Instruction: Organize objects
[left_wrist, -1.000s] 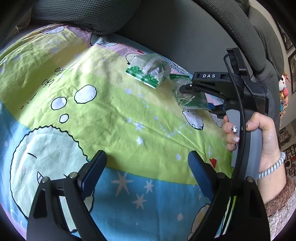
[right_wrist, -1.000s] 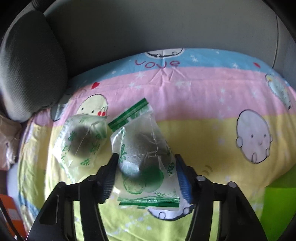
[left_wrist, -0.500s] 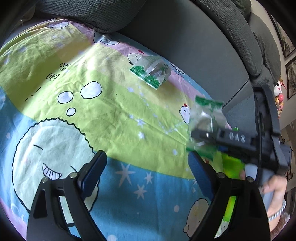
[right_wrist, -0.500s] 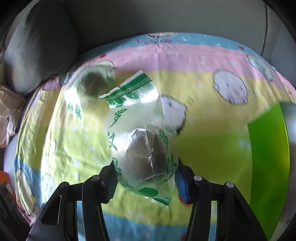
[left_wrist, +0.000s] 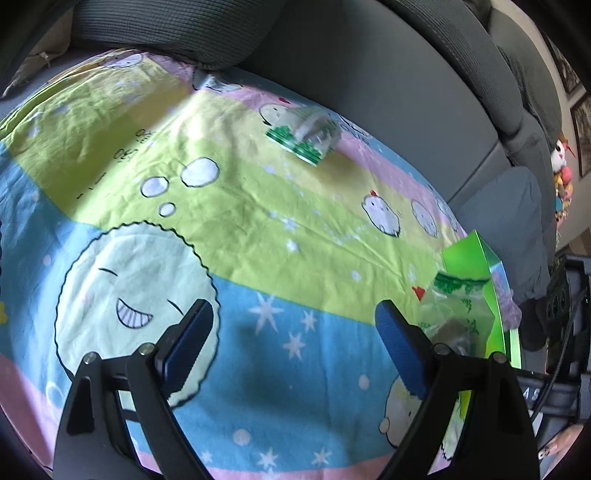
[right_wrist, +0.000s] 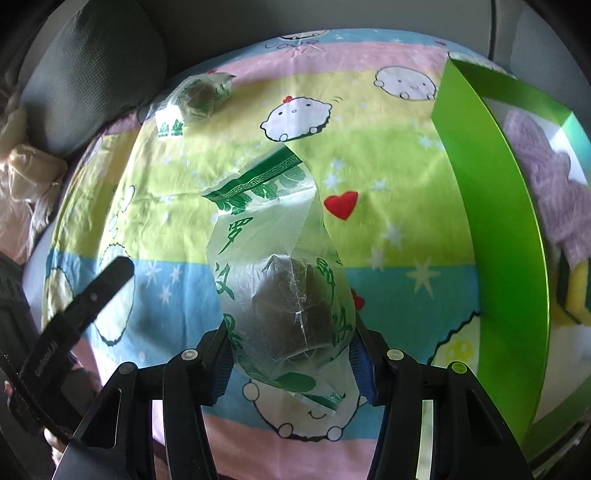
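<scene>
Between our right gripper's (right_wrist: 290, 363) blue pads sits a clear packet with green print (right_wrist: 284, 280), a dark round lump inside it, and the jaws are pressed against its sides. A second ago this same packet was still down on the cartoon sheet (right_wrist: 388, 155) beside its twin; now it hangs clear of the cloth, carried across the sheet toward the green box (right_wrist: 491, 229) that rises at three o'clock in the right wrist view. We judge that the pickup is done and the carry is well under way, with only the drop into the box left for this packet. The box already holds something lilac and fuzzy and something yellow.

Our right gripper points steeply down, with the packet's loose top standing up toward twelve o'clock. Our left gripper (left_wrist: 293, 325) has its fingers (left_wrist: 192, 332) spread wide with nothing between them, hovering tilted over the blue band of the sheet; it has barely moved.

Farther out, at eleven o'clock in the right wrist view, the second packet (right_wrist: 195, 99) still lies on the sheet near the grey sofa cushion (right_wrist: 96, 66). We expect it to be next.
</scene>
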